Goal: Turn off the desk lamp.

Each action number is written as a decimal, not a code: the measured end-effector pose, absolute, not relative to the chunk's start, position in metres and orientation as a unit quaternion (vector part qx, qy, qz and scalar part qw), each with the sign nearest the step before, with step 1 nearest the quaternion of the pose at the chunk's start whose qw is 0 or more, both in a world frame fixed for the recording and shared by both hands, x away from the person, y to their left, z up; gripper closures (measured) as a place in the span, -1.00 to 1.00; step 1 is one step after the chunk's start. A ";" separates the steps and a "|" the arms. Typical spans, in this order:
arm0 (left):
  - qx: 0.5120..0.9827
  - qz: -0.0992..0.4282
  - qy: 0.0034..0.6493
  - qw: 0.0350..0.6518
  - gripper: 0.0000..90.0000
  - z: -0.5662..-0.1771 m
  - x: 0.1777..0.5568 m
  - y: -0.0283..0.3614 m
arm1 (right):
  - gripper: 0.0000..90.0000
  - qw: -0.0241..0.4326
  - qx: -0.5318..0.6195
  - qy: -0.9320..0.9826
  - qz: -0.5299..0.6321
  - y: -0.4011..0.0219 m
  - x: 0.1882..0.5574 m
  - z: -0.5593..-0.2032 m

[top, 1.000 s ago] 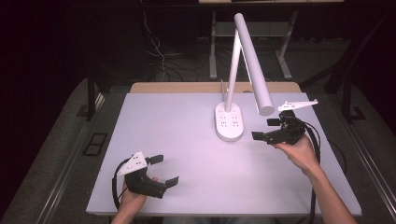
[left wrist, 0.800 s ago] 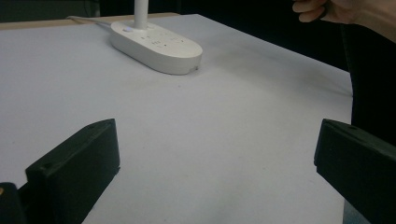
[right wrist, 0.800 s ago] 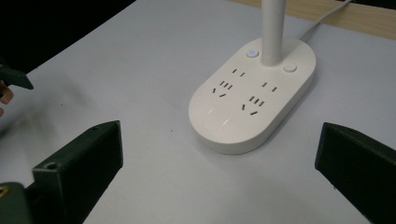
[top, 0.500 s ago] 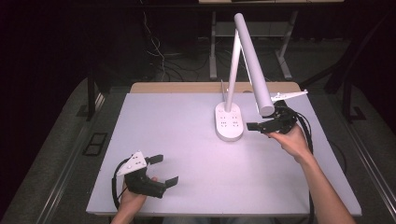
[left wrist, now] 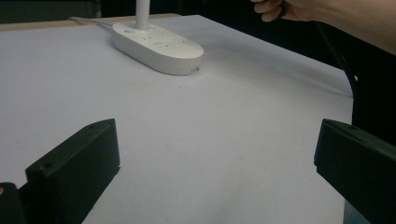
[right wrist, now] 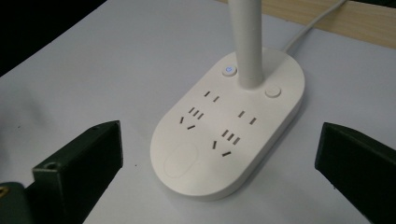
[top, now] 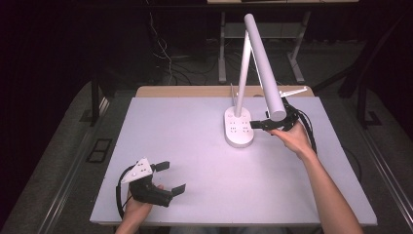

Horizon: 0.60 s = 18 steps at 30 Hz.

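- High view: my right gripper (top: 265, 125) hovers just beside the lamp (top: 239, 127), on the base's right, under the slanted lamp head (top: 263, 68). Its jaws are spread and hold nothing.
- Right gripper view: the jaws frame the oval base (right wrist: 233, 140), which sits flat on the table with sockets on top and a lit button (right wrist: 228, 70) by the stem (right wrist: 246, 42). I judge I have lined up on the base to press a button or grasp it.
- My left gripper (top: 168, 176) rests low at the table's near-left edge, well apart from the lamp, jaws spread and bare; I think it is parked out of the way.
- The table (top: 170, 131) is a plain pale sheet, bare apart from the lamp, whose cord (right wrist: 313, 25) runs off the far edge.
- The room around is dark, with cables (top: 168, 63) on the floor behind.
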<state>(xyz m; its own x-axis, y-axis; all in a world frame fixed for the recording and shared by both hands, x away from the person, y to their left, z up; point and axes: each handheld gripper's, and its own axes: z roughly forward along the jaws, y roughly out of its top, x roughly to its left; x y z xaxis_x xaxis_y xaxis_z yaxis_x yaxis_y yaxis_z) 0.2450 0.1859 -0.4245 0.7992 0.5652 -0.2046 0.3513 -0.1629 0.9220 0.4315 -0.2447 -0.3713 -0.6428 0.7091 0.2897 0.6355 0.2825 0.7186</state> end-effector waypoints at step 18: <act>0.756 0.095 0.301 0.573 -1.00 -0.424 0.245 0.186 | -0.64 0.053 0.441 0.788 0.427 -0.247 0.468 -0.380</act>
